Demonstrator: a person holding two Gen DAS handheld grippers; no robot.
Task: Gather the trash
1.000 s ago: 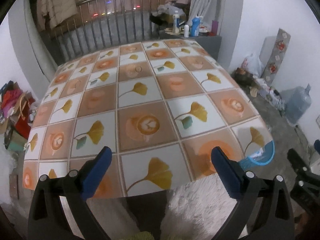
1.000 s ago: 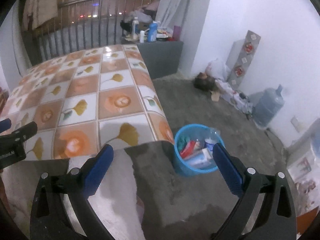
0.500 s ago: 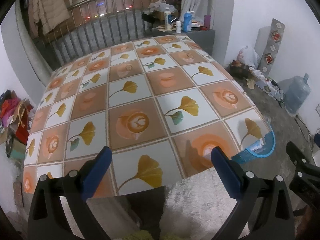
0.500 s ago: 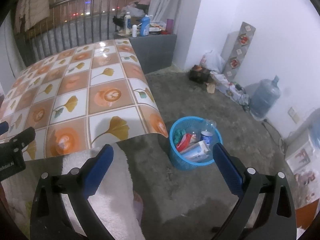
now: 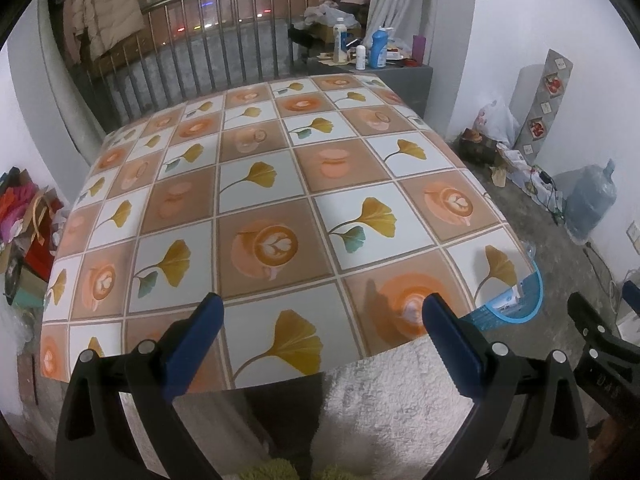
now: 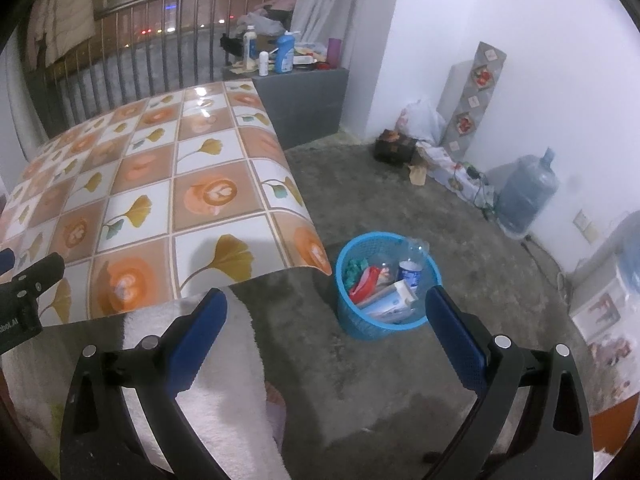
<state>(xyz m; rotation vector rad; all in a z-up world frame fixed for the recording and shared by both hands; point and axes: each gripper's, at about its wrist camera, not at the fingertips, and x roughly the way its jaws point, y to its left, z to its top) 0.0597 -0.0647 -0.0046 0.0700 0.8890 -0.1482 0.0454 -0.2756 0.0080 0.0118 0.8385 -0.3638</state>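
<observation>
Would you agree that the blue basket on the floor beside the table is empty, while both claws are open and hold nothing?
Not quite: the blue basket already holds trash, including a plastic bottle, as the right wrist view shows. Both the left claw and right claw are open and hold nothing.

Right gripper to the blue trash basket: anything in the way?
Nothing visible. The right gripper, jaws open and empty, faces the blue trash basket across bare floor; the table corner sits left of that line.

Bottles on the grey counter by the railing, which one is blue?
The blue pump bottle with the white pump top, standing rightmost. The tall bottle and the small bottle to its left are white.
</observation>
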